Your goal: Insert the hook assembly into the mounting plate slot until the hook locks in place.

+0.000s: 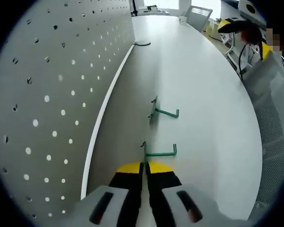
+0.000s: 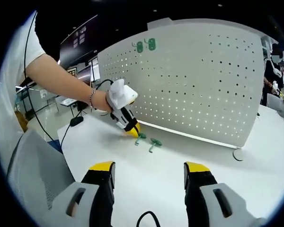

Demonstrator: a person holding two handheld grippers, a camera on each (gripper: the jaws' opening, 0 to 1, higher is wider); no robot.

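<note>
On white table [image 1: 208, 94], two green wire hooks [image 1: 160, 152].

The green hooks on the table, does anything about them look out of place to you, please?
Somewhat: both green hooks lie loose on the white table rather than on the pegboard. The left gripper is shut at the nearer one. Nothing looks damaged or spilled.

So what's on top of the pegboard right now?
Two green hooks hang near the pegboard's upper edge, side by side. Two more hooks lie on the table by the left tongs. How the hung ones seat in their holes can't be made out.
</note>
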